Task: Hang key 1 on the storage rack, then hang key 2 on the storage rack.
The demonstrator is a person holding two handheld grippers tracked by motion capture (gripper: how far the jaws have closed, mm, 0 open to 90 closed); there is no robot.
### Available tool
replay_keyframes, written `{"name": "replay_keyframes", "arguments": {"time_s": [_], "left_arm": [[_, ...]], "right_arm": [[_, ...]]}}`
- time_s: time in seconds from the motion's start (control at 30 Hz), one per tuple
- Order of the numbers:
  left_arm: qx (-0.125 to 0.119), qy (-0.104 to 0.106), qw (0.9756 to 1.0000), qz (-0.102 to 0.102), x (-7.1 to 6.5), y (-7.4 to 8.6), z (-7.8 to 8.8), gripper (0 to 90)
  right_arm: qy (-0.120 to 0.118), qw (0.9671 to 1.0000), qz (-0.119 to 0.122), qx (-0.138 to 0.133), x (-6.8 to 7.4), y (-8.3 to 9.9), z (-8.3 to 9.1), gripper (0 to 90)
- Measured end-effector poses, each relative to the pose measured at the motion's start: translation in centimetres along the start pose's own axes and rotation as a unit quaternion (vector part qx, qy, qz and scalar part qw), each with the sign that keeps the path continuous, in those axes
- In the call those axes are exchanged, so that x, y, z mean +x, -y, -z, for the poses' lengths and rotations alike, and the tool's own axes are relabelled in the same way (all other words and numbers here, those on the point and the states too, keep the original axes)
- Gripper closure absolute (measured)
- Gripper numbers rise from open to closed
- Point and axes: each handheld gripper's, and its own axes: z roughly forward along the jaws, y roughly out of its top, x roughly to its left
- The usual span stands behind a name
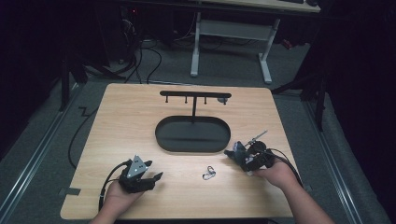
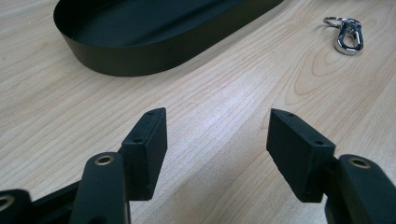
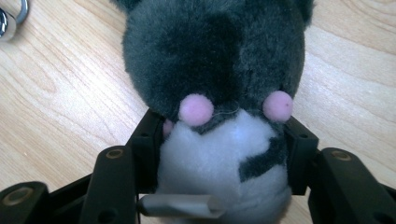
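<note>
A small grey and white plush toy [image 3: 219,93] with pink dots sits between the jaws of my right gripper [image 3: 219,149], which is shut on it; in the high view that gripper [image 1: 233,155] hovers at the table's right, just right of the oval tray. A silver clasp with a key ring [image 1: 209,173] lies on the wood between my hands, also seen as the clasp [image 2: 348,36] in the left gripper view. My left gripper [image 1: 156,177] rests low at the front left, open, with nothing between its jaws [image 2: 217,135].
A black oval tray [image 1: 163,140] with an upright T-shaped hook stand [image 1: 195,95] occupies the table's middle; its rim [image 2: 140,60] lies ahead of my left gripper. A thin metal rod [image 1: 258,137] sticks out near my right hand. Table edges are close behind both hands.
</note>
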Motion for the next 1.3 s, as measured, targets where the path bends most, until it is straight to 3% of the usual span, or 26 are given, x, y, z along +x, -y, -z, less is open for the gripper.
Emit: {"name": "replay_keyframes", "arguments": {"time_s": [0.17,0.3,0.57,0.77,1.3], "left_arm": [[-0.001,-0.002,1.0000,0.000,0.0,0.0,0.0,39.0],[-0.001,-0.002,1.0000,0.001,0.1,0.0,0.1,38.9],[-0.005,-0.003,1.0000,0.002,0.1,0.0,0.2,38.9],[-0.007,-0.002,1.0000,0.001,0.1,0.0,0.3,38.9],[-0.009,0.004,0.9999,0.003,0.1,0.0,0.2,38.9]], "right_arm": [[-0.011,0.9996,-0.011,-0.022,-0.1,0.0,1.0,47.2],[-0.015,0.9991,-0.016,-0.035,-0.1,-0.2,3.2,47.1],[-0.025,0.9984,-0.011,-0.051,0.9,-1.2,6.0,47.0],[-0.026,0.9981,-0.006,-0.055,1.5,-2.1,6.8,47.0],[-0.037,0.9973,-0.015,-0.062,1.5,-3.7,8.1,47.0]]}}
